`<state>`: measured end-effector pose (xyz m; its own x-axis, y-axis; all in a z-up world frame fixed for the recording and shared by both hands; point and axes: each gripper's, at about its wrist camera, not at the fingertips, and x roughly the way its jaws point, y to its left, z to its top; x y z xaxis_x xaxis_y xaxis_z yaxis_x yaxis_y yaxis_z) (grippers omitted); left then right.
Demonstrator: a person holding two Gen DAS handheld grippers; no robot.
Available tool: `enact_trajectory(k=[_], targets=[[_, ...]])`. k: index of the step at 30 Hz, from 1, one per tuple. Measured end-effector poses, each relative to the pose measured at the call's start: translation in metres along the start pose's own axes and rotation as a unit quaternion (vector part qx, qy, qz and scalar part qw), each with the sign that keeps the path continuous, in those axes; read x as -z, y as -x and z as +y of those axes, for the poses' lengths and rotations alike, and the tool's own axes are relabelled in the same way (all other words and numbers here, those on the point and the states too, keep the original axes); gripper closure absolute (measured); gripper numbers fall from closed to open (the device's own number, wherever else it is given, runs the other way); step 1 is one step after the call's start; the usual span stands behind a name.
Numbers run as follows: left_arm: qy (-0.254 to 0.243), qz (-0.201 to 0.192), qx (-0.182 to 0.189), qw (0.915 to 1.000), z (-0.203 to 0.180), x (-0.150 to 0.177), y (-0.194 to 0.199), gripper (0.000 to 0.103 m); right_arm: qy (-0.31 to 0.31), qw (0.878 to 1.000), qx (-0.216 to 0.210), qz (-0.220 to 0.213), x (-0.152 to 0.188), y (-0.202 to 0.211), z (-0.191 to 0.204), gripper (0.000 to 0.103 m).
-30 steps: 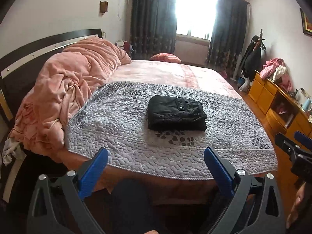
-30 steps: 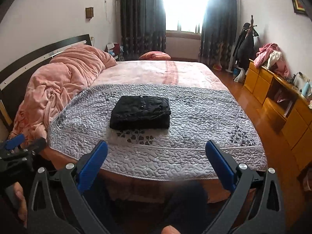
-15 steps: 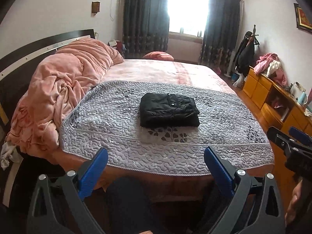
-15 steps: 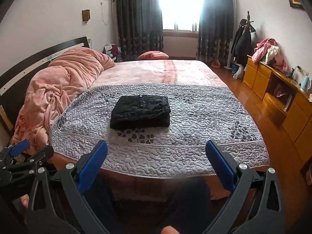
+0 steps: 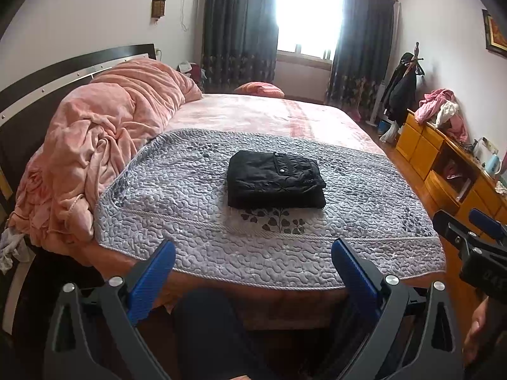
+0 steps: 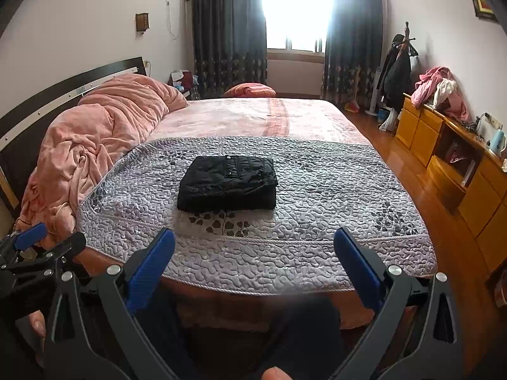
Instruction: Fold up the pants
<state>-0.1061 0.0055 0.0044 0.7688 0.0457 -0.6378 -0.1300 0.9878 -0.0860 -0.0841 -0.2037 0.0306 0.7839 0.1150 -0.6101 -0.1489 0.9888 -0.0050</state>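
Note:
The black pants [image 5: 275, 180] lie folded in a compact rectangle on the grey quilted cover [image 5: 177, 196] in the middle of the bed; they also show in the right wrist view [image 6: 228, 183]. My left gripper [image 5: 253, 255] is open and empty, held back off the foot of the bed, well short of the pants. My right gripper [image 6: 253, 247] is open and empty too, beside the left one. Each gripper shows at the edge of the other's view, the right one [image 5: 475, 243] and the left one [image 6: 35, 253].
A bunched pink blanket [image 5: 104, 145] lies along the bed's left side by the dark headboard [image 5: 38, 85]. A yellow wooden dresser [image 5: 450, 164] with clothes on it stands at the right over a wooden floor [image 6: 412, 171]. The person's legs [image 5: 209, 332] are below the grippers.
Both grippers have drawn back and risen a little from the bed, so the pants look farther off. The pants have not moved. Both grippers stay open.

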Motion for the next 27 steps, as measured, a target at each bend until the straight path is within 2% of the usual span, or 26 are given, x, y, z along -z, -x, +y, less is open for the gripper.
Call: enact_trajectory(k=[20,27], targets=[[0.009,0.009,0.003,0.9999,0.001,-0.006,-0.011,0.004,0.003,1.000,-0.002,0.008,0.001,-0.012,0.000,0.003],[0.006,0.006,-0.012,0.9999,-0.001,-0.008,-0.013,0.004,0.000,1.000,-0.004,0.014,0.000,-0.021,-0.001,0.003]])
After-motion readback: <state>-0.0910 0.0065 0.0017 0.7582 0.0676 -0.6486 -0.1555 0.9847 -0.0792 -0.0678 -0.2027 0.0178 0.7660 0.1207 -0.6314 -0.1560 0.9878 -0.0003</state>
